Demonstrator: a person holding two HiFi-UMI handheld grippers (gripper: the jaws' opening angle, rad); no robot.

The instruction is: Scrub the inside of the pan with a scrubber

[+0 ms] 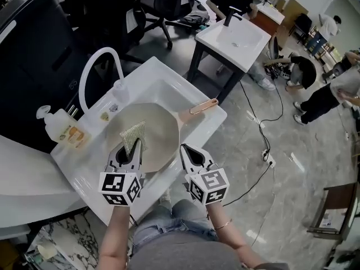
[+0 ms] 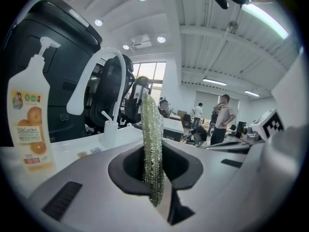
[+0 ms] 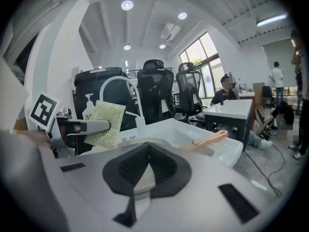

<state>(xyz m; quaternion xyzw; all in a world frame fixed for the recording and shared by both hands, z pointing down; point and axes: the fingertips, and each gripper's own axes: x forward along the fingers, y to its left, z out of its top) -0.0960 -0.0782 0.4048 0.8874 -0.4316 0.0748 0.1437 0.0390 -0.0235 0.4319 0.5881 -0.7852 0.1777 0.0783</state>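
A beige pan lies in the white sink, its copper-pink handle pointing to the far right over the rim. My left gripper hangs over the pan's near left part, shut on a greenish glittery scrubber. In the left gripper view the scrubber stands edge-on between the jaws. My right gripper is at the sink's front edge, just right of the pan, shut and empty. The right gripper view shows the scrubber and the pan handle.
A soap bottle stands on the sink's left ledge beside the curved white faucet. A second sink table stands behind. Office chairs, people and a floor cable lie to the back and right.
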